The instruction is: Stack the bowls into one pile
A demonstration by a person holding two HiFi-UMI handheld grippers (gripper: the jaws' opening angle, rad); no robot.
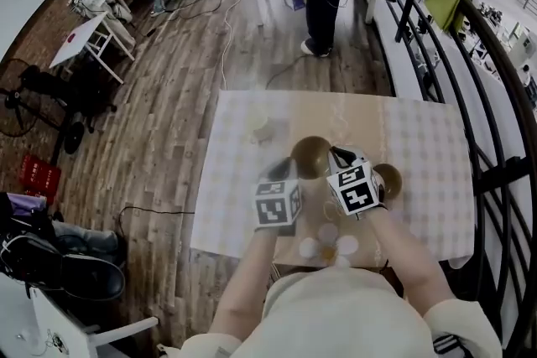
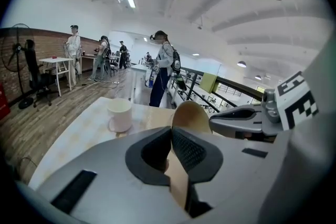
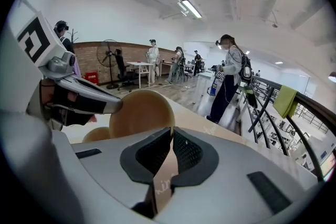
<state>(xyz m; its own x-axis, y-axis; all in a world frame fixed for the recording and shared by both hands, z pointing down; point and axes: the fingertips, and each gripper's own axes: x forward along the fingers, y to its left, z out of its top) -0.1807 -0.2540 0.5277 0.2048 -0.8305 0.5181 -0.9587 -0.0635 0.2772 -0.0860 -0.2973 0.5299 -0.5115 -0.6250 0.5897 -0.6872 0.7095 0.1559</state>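
**Tan bowl (image 1: 310, 157) pinched at both sides, its mate off to the right**

The left gripper (image 2: 171, 140) is clenched on the bowl's thin rim, and the bowl rises edge-on just past its pads. The right gripper (image 3: 172, 143) is clamped just as tight on a thin tan edge. This lines up with the round bowl straight ahead of it, so I judge it to be the far rim of the same bowl, though the pads cover the join. The grip line therefore runs left to right across the bowl, with one beak at each side.

A second bowl (image 1: 388, 180) sits on the table (image 1: 419, 138) to the right of the right gripper and nearer the person. To stack them the held bowl must travel rightward and back, and the right hand is the nearer one.

A smaller brown bowl (image 3: 97, 135) shows low under the left beak. I cannot tell whether it is that same second bowl. The tabletop beneath both hands is hidden from above.
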